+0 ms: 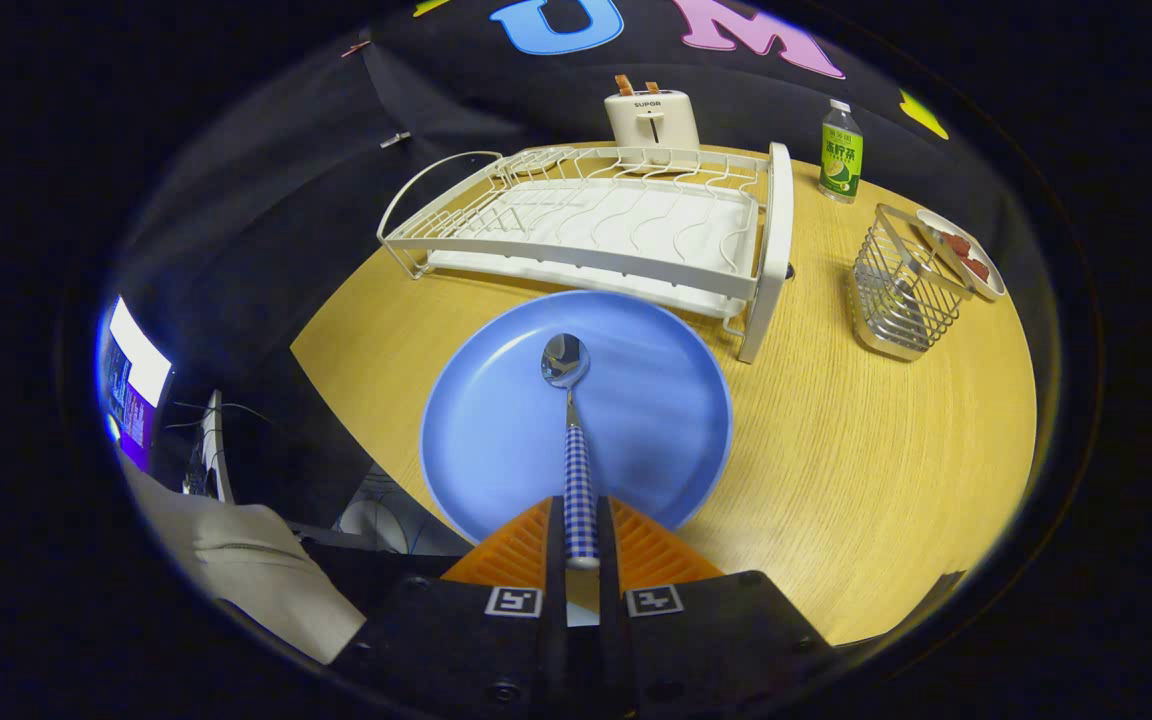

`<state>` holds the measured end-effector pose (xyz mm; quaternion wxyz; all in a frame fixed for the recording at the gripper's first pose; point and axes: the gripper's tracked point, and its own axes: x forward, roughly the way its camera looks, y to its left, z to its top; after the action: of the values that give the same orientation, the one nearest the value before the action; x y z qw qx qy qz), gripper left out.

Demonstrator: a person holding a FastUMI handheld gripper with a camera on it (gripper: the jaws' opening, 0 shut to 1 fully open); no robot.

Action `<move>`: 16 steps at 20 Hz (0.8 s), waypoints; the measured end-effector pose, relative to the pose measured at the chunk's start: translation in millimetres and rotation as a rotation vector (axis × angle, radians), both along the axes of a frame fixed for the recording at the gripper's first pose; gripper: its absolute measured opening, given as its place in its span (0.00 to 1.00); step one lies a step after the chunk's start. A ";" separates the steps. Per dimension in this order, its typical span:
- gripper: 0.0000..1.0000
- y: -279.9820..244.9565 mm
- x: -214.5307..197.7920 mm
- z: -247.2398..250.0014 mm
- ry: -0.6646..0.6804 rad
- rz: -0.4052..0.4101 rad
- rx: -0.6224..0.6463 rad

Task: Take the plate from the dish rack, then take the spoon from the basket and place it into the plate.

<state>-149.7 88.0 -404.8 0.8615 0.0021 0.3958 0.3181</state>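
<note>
Here the gripper [581, 545] jaws clamp the spoon [576, 440] handle; its bowl lies over the blue plate [496, 420].

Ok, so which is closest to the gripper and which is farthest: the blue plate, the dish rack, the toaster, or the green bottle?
The gripper is shut on the spoon.
1. Blue plate: just ahead, under the spoon.
2. Dish rack: beyond the plate.
3. Toaster behind the rack and green bottle off to the right: both farthest, too close to call.
</note>
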 end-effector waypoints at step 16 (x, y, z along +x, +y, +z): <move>0.99 -19.2 8.6 30.1 -0.054 -0.063 0.024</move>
<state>-141.1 68.7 -374.7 0.8815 0.0163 0.3682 0.2953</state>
